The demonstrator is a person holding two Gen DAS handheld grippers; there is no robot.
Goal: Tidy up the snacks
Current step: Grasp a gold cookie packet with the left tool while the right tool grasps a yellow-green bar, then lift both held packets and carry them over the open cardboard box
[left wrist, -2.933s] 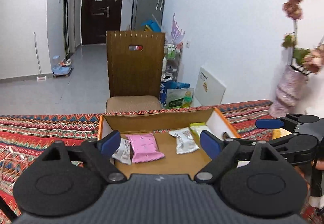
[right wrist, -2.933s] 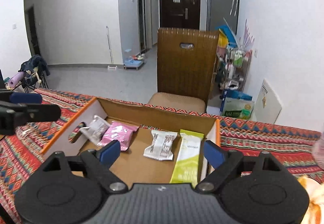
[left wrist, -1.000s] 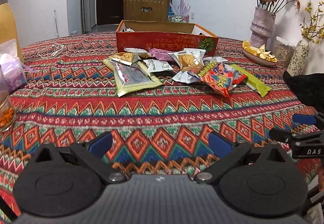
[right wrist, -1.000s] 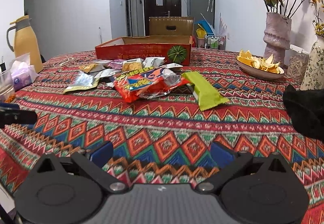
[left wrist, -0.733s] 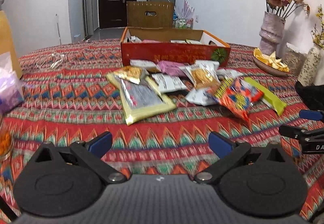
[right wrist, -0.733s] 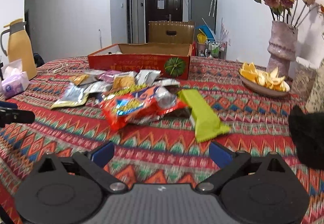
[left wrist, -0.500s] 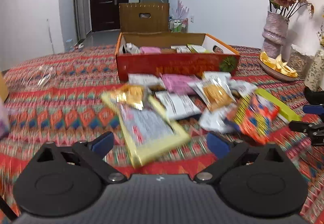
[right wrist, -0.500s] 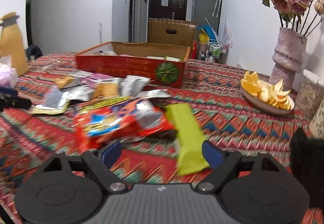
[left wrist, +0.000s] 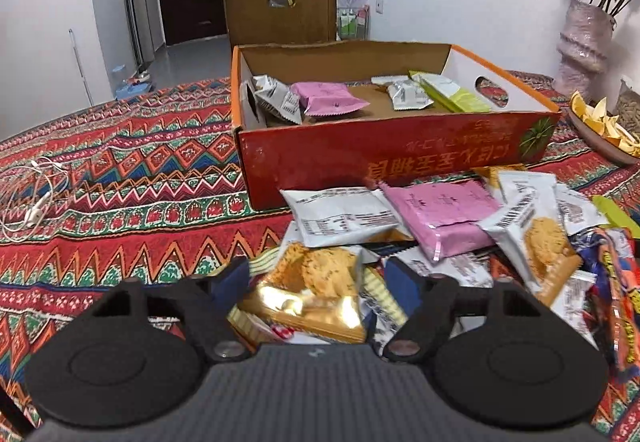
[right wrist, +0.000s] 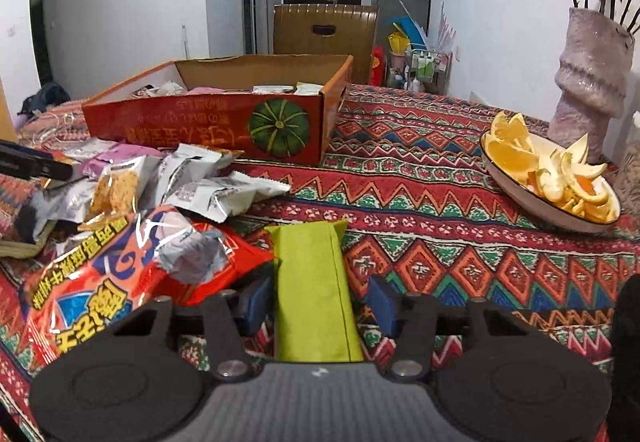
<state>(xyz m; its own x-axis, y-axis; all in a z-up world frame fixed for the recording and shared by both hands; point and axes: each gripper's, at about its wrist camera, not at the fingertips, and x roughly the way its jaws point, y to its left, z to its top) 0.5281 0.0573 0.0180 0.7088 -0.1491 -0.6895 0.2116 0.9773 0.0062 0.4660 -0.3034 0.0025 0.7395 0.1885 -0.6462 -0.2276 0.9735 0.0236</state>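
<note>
A red cardboard box (left wrist: 400, 150) stands open on the table and holds several snack packets, among them a pink one (left wrist: 328, 102). It also shows in the right wrist view (right wrist: 208, 130). A pile of loose packets lies in front of it. My left gripper (left wrist: 316, 282) is open, its fingers either side of a gold cookie packet (left wrist: 308, 294). My right gripper (right wrist: 316, 302) is open around a lime-green bar packet (right wrist: 316, 290), beside a red and blue snack bag (right wrist: 100, 282).
A bowl of orange slices and peel (right wrist: 552, 178) and a pink vase (right wrist: 588, 78) stand at the right. White earphones (left wrist: 32, 198) lie on the patterned cloth at the left. A brown chair (left wrist: 280, 10) stands behind the box.
Both grippers have moved forward and down to the packet pile. The left one now straddles the gold cookie packet, the right one the green bar, with the jaws narrower than before.
</note>
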